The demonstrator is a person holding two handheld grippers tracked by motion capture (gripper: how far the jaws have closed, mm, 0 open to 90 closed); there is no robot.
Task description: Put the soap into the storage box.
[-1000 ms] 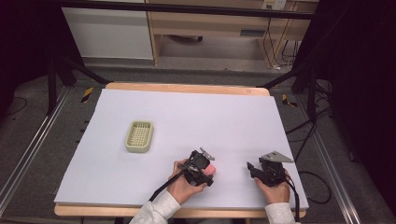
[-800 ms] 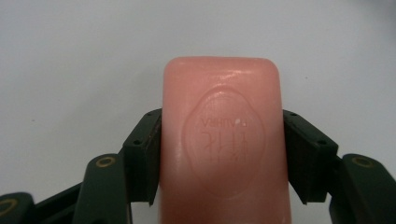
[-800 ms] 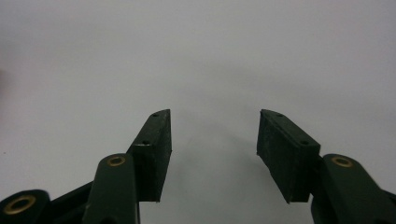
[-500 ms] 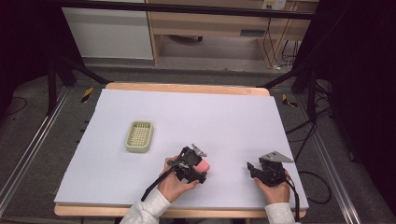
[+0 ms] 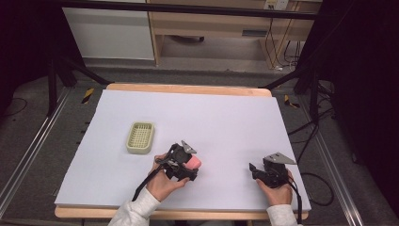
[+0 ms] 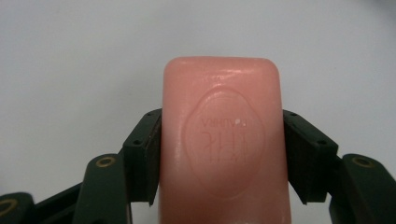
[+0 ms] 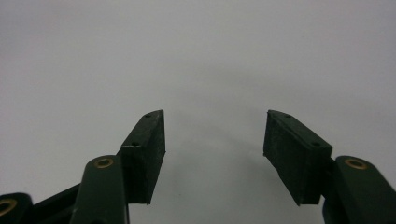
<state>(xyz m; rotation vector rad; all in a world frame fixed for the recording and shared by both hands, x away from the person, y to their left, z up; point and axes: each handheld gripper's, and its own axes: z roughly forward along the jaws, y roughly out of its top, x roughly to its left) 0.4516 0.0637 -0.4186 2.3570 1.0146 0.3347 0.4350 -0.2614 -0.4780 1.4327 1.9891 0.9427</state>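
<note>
We've got the pink soap bar [image 6: 224, 140] pinched in the left gripper [image 5: 184, 165], just above the bench [image 5: 226, 117]. Carry it level to the soap tray [image 5: 140, 137] w/o squeezing harder (soap's slippery). Right gripper [image 7: 212, 140] has just been opening, spread w/ nothing between.

My table [image 5: 226, 113] is a wooden top under a pale sheet [image 5: 244, 127] (nearly edge to edge). Directly on the sheet lies a small yellowish slotted tray [image 5: 140, 137], left of the sheet's middle.
</note>
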